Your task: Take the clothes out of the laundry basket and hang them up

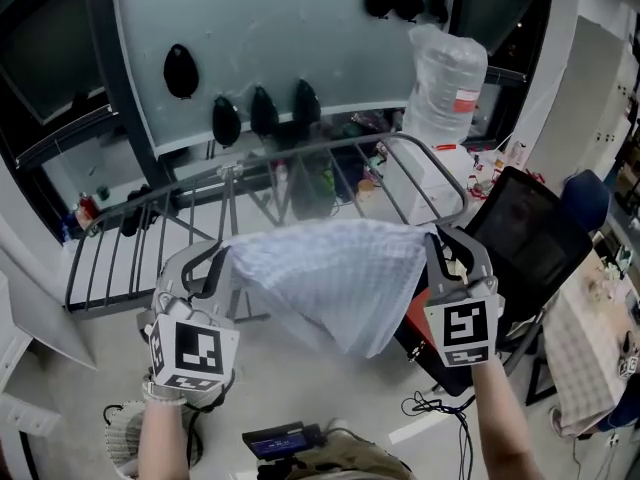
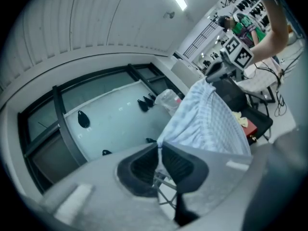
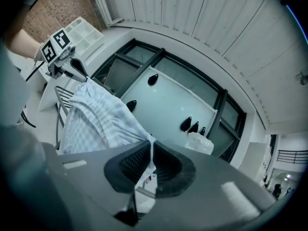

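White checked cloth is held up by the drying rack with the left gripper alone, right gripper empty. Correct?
No: the right gripper is not empty. The right gripper view shows its jaws shut on a corner of the cloth; the left gripper holds it too, by the drying rack.

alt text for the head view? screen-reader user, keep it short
The left gripper and right gripper, both hand-held, each pinch a top corner of a white checked cloth, holding it spread in front of a metal drying rack. Behind the rack stands a pale panel; a black chair sits at right.
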`<act>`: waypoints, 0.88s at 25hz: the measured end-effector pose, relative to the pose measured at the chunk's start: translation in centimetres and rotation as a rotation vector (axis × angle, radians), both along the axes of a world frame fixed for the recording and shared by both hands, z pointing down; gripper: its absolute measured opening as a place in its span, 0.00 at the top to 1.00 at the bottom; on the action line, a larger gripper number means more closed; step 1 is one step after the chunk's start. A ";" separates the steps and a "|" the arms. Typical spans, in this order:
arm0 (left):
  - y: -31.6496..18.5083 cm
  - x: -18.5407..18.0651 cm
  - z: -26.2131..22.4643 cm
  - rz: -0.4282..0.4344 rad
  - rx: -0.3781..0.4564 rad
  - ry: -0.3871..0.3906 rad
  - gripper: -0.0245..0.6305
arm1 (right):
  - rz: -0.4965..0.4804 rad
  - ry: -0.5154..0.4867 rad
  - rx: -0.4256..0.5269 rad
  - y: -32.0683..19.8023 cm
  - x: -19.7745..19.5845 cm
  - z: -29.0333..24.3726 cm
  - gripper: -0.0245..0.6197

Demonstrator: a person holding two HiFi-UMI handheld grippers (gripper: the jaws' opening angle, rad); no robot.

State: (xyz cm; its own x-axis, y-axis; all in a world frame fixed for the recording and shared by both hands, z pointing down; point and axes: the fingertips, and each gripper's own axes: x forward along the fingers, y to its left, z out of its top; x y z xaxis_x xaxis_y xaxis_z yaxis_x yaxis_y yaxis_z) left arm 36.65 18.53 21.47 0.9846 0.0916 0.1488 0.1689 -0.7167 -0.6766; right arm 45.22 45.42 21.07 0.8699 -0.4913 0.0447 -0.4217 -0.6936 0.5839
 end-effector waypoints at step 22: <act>-8.2 28.1 0.0 -0.044 0.055 -0.023 0.93 | -0.016 -0.058 0.038 -8.6 28.4 -0.9 0.93</act>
